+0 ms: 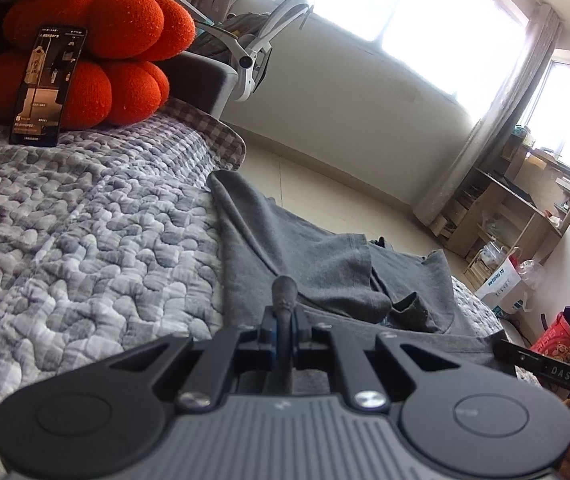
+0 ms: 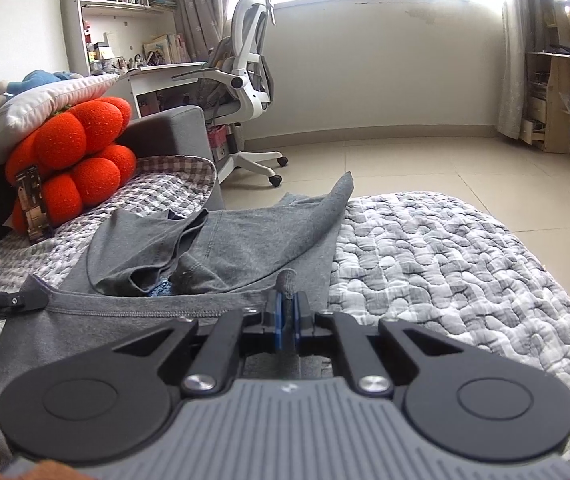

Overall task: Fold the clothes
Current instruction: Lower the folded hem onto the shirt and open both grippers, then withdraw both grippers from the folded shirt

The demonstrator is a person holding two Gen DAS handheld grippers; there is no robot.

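Bed (image 2: 465,264) under a grey-and-white quilted cover. Directly on it: crumpled grey T-shirt (image 2: 245,240) spread across the middle, orange lobed cushion (image 2: 85,152) at the far left end, dark phone (image 1: 47,88) propped upright against that cushion.

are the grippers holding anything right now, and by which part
Both hold the grey garment: the left gripper and right gripper each pinch a small bunch of fabric along its near edge.
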